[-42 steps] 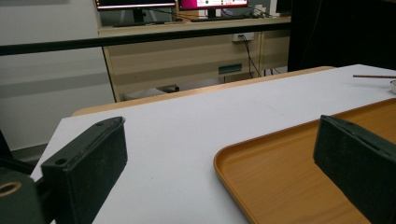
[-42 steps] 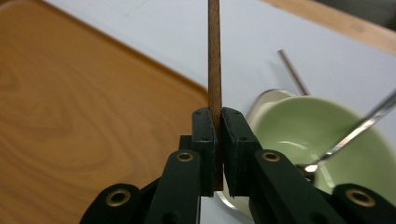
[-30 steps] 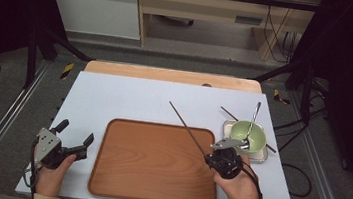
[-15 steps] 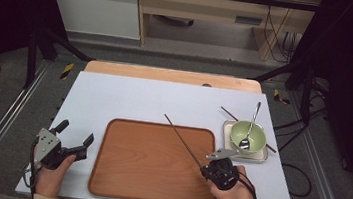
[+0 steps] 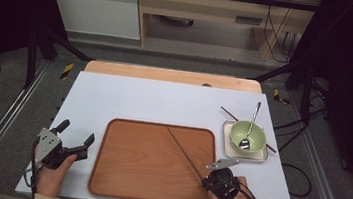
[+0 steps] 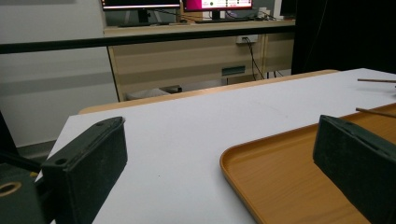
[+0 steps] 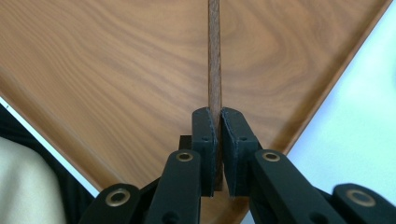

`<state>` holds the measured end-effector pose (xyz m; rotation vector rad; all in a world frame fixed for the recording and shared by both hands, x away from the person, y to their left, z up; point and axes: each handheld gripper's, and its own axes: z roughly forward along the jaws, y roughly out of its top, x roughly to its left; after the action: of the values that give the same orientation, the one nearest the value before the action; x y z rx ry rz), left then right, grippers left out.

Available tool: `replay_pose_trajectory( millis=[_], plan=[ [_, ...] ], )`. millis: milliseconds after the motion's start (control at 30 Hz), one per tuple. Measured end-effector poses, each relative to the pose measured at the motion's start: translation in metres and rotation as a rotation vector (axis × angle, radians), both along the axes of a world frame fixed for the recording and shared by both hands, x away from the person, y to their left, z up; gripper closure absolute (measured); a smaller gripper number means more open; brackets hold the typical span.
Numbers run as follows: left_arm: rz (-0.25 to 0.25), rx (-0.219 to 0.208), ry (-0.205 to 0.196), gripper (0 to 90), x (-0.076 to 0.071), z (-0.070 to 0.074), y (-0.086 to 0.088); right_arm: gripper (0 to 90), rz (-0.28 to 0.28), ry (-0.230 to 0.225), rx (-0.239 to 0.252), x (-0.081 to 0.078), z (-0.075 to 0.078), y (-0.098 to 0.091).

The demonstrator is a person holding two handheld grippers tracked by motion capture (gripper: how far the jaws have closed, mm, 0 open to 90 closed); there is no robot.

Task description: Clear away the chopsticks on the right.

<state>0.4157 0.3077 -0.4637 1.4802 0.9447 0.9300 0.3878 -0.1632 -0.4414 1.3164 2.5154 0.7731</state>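
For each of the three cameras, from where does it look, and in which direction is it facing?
High view: above the near edge, looking forward and down on the table; both hands show, left gripper and right gripper.
Left gripper view: low on the table, between its open jaws toward a desk.
Right gripper view: down along jaws shut on a chopstick.
Shared: the wooden tray appears in all three.

Even overhead light brightens the white counter (image 5: 164, 103), shadows stay faint, and the room's edges fall dark. Both gripper views are soft, with the near jaws slightly blurred.
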Motion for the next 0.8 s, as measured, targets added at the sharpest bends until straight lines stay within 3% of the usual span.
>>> replay_pose_trajectory(
  millis=[167,467,800],
  plan=[
    [0.0,-0.004,-0.001,2.6,0.0008,0.0,0.0007,84.5,0.004,0.005,-0.019,-0.001,-0.0045,0.0015],
    [-0.009,-0.001,0.005,2.6,0.0011,-0.0005,-0.0019,84.5,-0.039,0.035,-0.055,-0.0006,-0.0057,-0.0017],
    [-0.013,-0.002,-0.002,2.6,0.0011,0.0006,-0.0025,84.5,-0.07,0.044,-0.052,0.0022,-0.0084,-0.0039]
  ],
)
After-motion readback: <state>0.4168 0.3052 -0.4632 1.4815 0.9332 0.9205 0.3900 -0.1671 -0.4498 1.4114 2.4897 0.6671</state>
